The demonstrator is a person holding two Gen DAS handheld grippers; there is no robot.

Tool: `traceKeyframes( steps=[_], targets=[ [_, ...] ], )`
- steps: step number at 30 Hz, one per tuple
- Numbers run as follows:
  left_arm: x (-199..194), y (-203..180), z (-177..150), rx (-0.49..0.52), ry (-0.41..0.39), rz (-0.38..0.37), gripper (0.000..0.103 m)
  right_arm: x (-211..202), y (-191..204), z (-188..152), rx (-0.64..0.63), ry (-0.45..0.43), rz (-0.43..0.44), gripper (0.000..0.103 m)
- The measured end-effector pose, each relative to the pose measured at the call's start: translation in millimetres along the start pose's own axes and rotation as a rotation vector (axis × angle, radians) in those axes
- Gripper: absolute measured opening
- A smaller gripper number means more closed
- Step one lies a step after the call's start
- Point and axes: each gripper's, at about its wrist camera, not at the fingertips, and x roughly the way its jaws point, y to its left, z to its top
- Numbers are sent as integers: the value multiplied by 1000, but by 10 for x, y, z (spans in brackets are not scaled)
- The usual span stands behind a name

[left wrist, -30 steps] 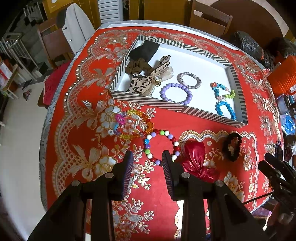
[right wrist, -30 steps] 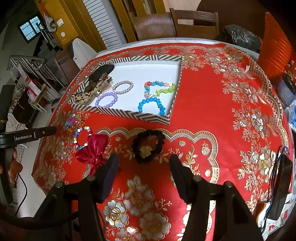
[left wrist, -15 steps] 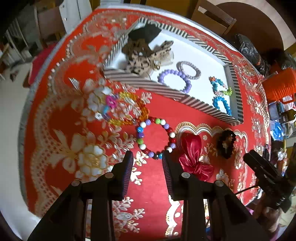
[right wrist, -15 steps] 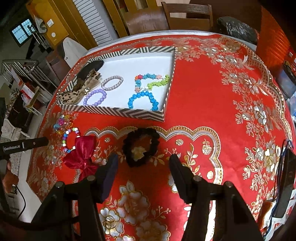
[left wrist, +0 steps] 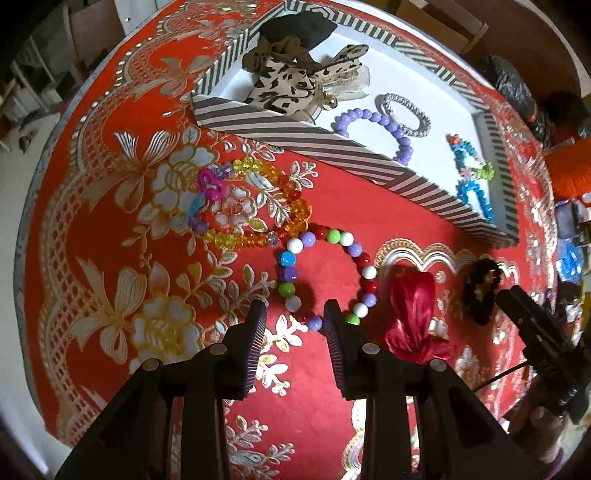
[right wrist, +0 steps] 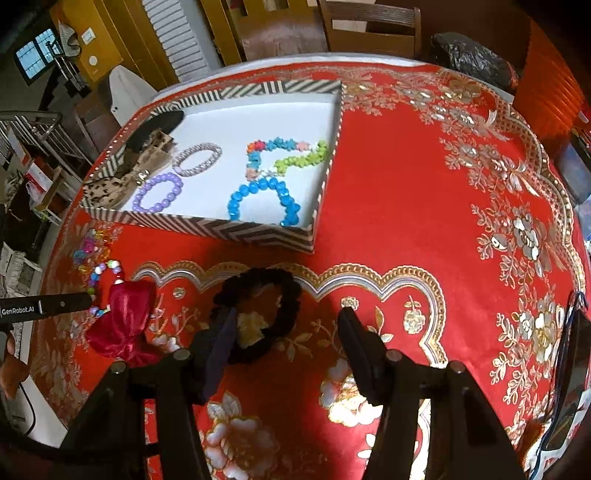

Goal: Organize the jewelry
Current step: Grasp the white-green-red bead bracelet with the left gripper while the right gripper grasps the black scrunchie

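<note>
A striped tray holds a purple bead bracelet, a silver bracelet, blue and green bead strands and leopard-print hair pieces. On the red cloth lie a multicoloured bead bracelet, a clear amber bead bracelet, a red satin bow and a black scrunchie. My left gripper is open, its fingers straddling the near edge of the multicoloured bracelet. My right gripper is open over the scrunchie.
The round table's edge curves at the left. Wooden chairs stand behind it. A black bag and an orange basket sit at the far right. A dark device lies by the right edge.
My left gripper has moved down and forward until its fingers reach the multicoloured bracelet. My right gripper has moved closer to the black scrunchie. Both stay open.
</note>
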Motion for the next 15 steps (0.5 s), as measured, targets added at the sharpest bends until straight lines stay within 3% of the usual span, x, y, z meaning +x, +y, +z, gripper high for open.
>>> traceKeyframes(
  steps=[8,15],
  targets=[
    [83,-100,68,31,-5,46,13,142,-1,43,7,7,-17,58],
    [134,-160,129,41,-4,66,13,181,-31,47,30,6,-35,46]
  ],
)
